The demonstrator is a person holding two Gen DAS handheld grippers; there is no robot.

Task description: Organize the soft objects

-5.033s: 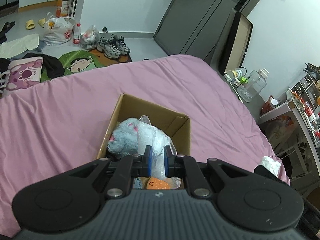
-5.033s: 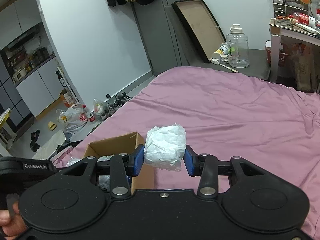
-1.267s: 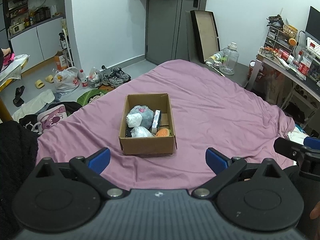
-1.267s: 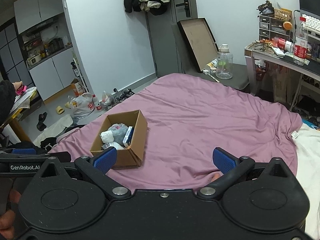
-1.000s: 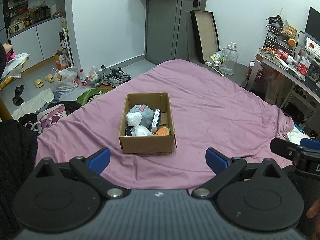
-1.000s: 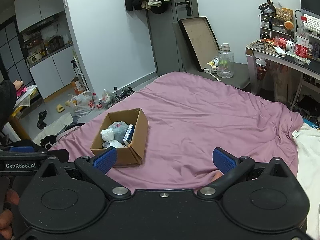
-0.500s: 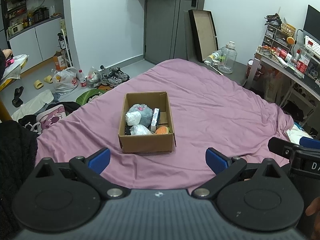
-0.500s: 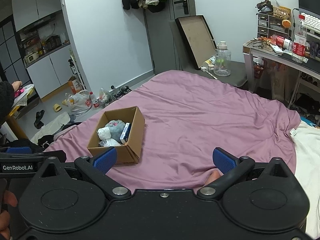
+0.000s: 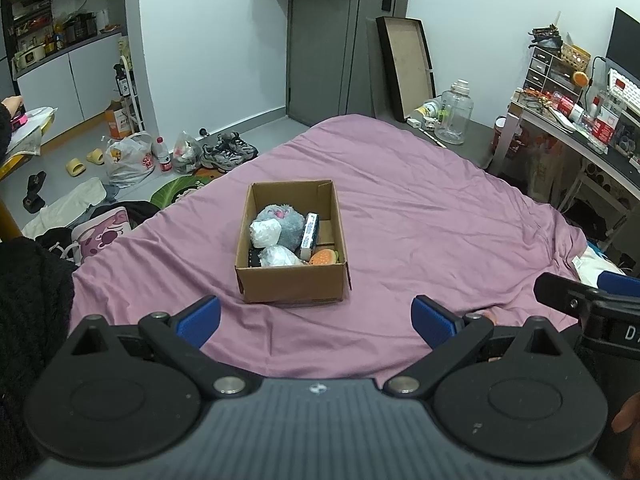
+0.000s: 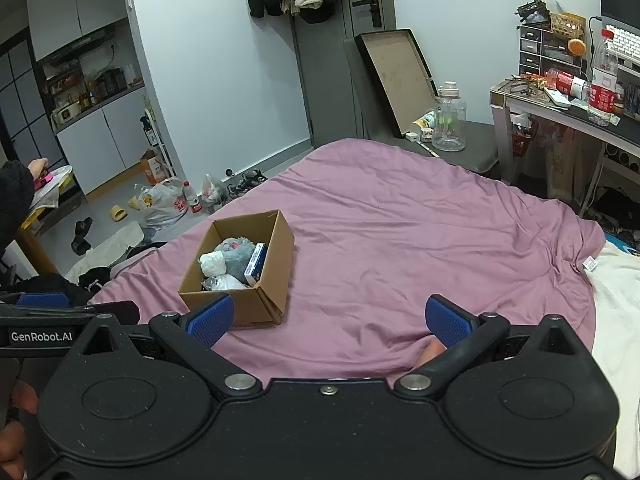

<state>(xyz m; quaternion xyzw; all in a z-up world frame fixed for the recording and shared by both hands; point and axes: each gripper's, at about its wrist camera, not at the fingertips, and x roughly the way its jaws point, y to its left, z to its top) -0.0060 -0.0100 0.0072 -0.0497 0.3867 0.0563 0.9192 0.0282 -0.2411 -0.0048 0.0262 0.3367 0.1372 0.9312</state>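
Note:
A brown cardboard box (image 9: 292,284) (image 10: 264,304) stands on the pink bedsheet (image 9: 420,216) (image 10: 400,240). It holds a grey plush toy (image 9: 282,222) (image 10: 236,254), two white crumpled bundles (image 9: 265,232) (image 9: 280,257), an orange burger-shaped toy (image 9: 324,257) and a blue and white pack (image 9: 310,235) (image 10: 256,264). My left gripper (image 9: 316,322) is open and empty, held back from the box. My right gripper (image 10: 328,318) is open and empty, to the right of the box and back from it.
A desk (image 10: 560,112) with bottles and clutter stands at the right. A clear jug (image 9: 454,112) and a framed board (image 9: 404,64) are behind the bed. Shoes, bags and clothes lie on the floor (image 9: 132,160) at the left. A white blanket (image 10: 616,312) lies at the right.
Five seconds ago the left gripper was shut over the box and the right was shut on a white bundle. Now both are open, empty and drawn well back. In the last second little moved.

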